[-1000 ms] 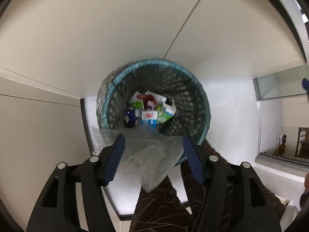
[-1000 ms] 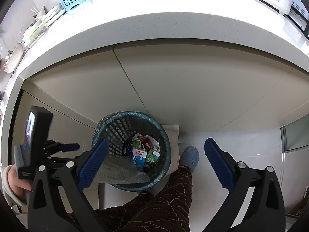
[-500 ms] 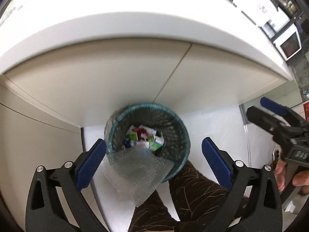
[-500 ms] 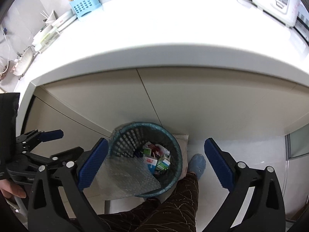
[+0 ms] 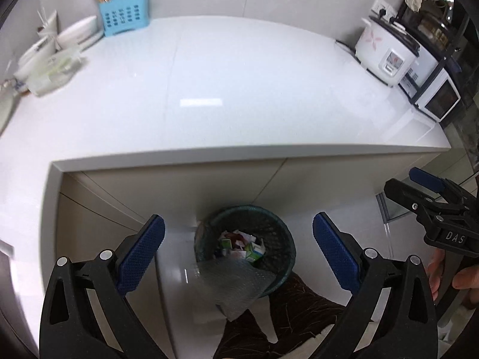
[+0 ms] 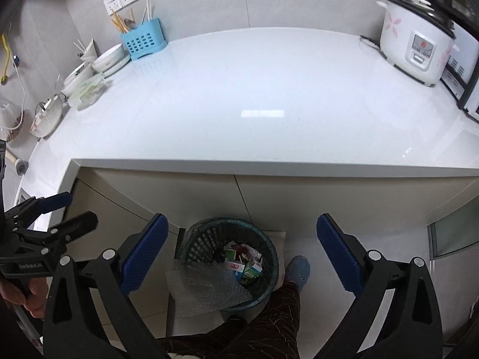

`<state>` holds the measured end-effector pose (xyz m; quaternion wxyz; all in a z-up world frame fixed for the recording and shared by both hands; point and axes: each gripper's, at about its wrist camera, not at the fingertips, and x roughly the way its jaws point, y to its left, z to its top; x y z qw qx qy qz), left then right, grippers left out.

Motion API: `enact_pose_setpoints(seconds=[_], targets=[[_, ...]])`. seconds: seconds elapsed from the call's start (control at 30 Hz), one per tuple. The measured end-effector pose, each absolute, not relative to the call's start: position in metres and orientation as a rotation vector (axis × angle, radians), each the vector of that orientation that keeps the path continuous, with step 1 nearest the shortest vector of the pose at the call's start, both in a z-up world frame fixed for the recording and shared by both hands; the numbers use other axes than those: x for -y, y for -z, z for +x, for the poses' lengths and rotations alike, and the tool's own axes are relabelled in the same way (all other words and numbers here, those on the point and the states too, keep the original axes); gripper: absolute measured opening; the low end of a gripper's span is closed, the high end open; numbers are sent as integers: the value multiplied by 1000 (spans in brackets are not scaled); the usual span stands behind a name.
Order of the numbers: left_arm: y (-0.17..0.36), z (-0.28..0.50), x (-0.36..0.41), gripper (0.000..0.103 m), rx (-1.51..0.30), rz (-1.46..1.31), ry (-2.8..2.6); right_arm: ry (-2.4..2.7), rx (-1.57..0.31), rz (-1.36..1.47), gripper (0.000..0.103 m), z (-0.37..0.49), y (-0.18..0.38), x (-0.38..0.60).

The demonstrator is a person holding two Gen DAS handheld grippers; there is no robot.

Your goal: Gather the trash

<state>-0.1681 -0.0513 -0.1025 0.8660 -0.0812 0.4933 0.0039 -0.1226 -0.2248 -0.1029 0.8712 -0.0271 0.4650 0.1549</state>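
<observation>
Left wrist view. My left tool [image 5: 238, 249] stands with its blue pads wide apart and nothing between them; its jaws have just been opening. A second ago the sheet of bubble wrap [image 5: 236, 284] lay between those pads at the basket's rim. Now it is free of them, draped over the near rim of the teal mesh wastebasket [image 5: 280, 240], partly inside and partly hanging outside toward the floor. Cartons and wrappers [image 5: 241, 245] lie in the basket's bottom. The view has pulled up and back, so the white worktop [image 5: 239, 89] now fills the upper frame, bare in its middle, with a blue utensil caddy [image 5: 124, 12] and a rice cooker [image 5: 387, 53] at its far edges. My right tool [image 5: 431, 191] shows at the right margin.

Right wrist view. My right tool [image 6: 242, 252] is likewise spread, holding nothing, above the same wastebasket [image 6: 209, 233]. The bubble wrap [image 6: 206, 291] overhangs the rim on the near left side. A blue shoe [image 6: 298, 269] stands just beside the basket. The left tool [image 6: 64, 209] appears at the left edge.

Reading. I judge the drop done but untidy: the sheet may slide out. No further trash shows on the worktop, so collection looks nearly complete.
</observation>
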Motion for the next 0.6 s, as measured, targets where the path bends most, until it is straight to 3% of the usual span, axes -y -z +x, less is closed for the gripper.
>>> enact_pose_setpoints(seconds=[0.33,0.6], targets=[[25,-192,48,97,-995,-173,-36,-306,-952,-50,95,-157,22,224],[-11,-204,53,97,-978,-151,-83,-291,-917,-109,95,-173,-8,212]])
